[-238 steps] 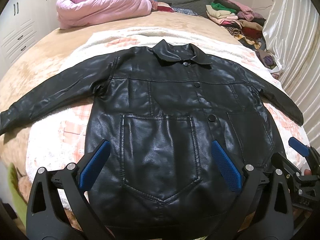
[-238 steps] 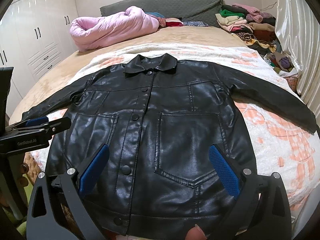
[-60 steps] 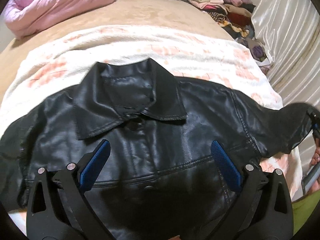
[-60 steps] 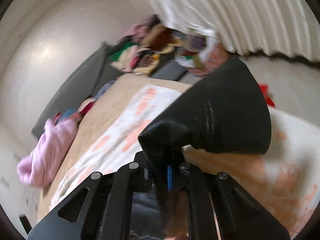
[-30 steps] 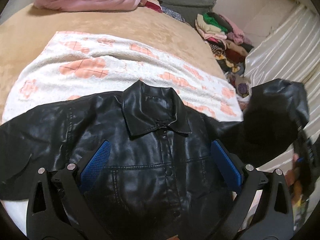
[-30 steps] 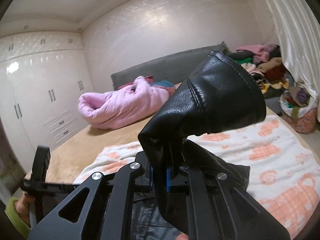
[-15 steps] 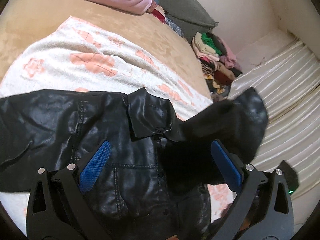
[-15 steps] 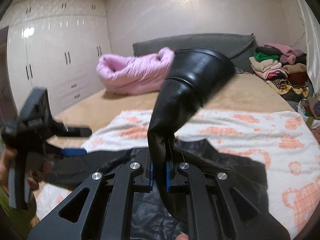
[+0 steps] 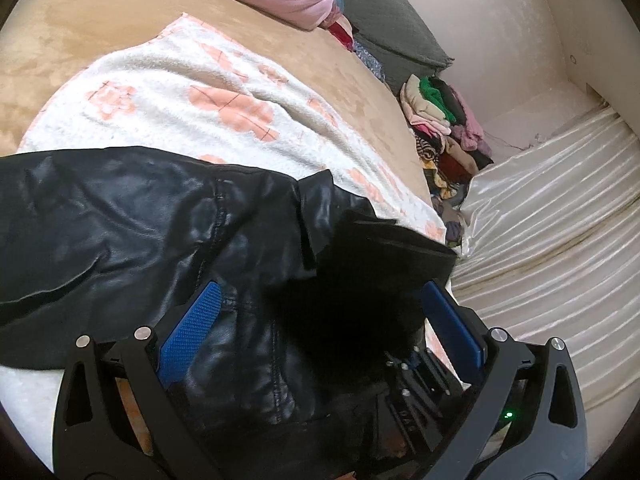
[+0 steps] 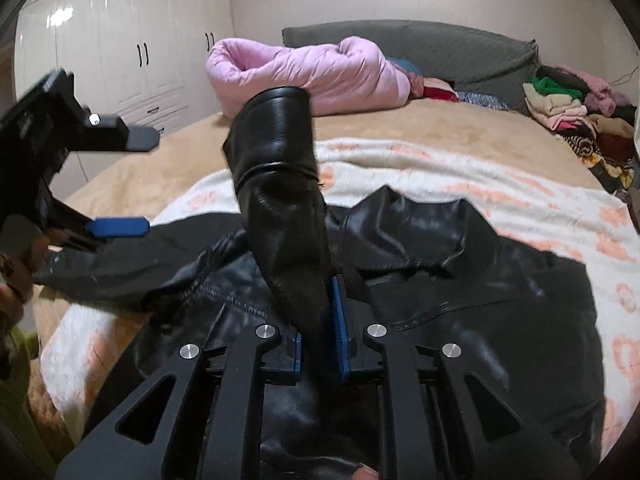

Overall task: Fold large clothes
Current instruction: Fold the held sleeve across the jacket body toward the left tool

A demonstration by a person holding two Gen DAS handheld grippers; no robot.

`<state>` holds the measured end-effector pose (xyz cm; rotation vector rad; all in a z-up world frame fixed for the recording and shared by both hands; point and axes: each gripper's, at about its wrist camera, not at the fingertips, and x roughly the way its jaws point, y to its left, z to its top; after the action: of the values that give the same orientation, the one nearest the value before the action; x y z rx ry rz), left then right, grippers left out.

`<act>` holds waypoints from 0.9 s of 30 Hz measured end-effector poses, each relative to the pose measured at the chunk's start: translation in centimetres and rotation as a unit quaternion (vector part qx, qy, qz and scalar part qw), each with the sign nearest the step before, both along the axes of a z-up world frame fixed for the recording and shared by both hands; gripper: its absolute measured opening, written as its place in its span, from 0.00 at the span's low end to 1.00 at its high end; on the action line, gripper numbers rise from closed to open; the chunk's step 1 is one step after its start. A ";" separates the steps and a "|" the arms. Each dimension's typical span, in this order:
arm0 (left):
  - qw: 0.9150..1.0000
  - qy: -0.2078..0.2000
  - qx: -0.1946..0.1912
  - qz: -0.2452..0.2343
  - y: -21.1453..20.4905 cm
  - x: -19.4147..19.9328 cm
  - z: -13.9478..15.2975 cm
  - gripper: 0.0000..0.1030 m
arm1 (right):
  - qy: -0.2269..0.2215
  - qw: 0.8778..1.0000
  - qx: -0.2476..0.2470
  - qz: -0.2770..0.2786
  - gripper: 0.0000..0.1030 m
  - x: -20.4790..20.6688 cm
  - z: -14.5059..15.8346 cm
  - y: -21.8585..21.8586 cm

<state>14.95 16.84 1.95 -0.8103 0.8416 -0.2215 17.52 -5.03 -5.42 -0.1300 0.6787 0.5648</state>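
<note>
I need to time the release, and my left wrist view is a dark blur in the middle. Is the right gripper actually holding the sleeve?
Observer: Yes. The right gripper has its jaws shut on the sleeve, pinching it below the cuff.
Operator: Where is the cuff pointing?
Observer: The cuff stands up above the jaws, over the jacket, just left of the collar.
Operator: And my left gripper, seen from there?
Observer: The left gripper is open with empty jaws, near the other sleeve.
</note>
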 end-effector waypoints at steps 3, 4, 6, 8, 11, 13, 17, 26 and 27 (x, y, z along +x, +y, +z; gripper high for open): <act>1.000 0.003 -0.002 -0.002 0.1 0.1 -0.4 0.91 | 0.009 1.000 -0.005 0.007 0.19 -0.6 -0.8 0.4; 1.000 0.003 -0.007 -0.003 0.1 0.1 -0.6 0.91 | 0.011 1.000 -0.006 0.012 0.23 -0.8 -0.9 0.5; 1.000 0.006 -0.014 -0.008 0.0 0.2 -1.1 0.91 | 0.020 0.999 -0.006 0.031 0.63 -1.5 -1.2 0.7; 1.000 0.014 -0.018 -0.013 -0.3 0.3 -1.8 0.91 | 0.024 0.998 -0.006 0.050 0.71 -2.2 -1.2 0.6; 0.999 0.029 -0.021 -0.022 -0.6 0.2 -3.2 0.91 | 0.020 0.997 -0.005 0.069 0.77 -3.6 -0.9 0.3; 0.999 0.041 -0.021 -0.026 -0.9 0.1 -4.2 0.91 | 0.026 0.998 0.001 0.063 0.77 -4.1 -0.5 -0.8; 0.997 0.067 -0.022 -0.036 -1.9 0.0 -6.4 0.81 | 0.039 0.999 0.022 0.027 0.77 -3.7 0.4 -4.5; 0.996 0.079 0.032 -0.031 -5.3 1.2 -8.4 0.02 | 0.041 0.994 0.007 -0.097 0.70 -1.4 0.8 -13.5; 0.997 0.061 0.036 -0.037 -5.7 1.1 -7.6 0.01 | 0.043 0.993 0.004 -0.114 0.64 -1.1 0.8 -14.9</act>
<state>16.09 11.19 -5.66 -0.7318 0.9904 -0.2077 16.40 -19.95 -4.65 -0.0195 0.7638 0.3561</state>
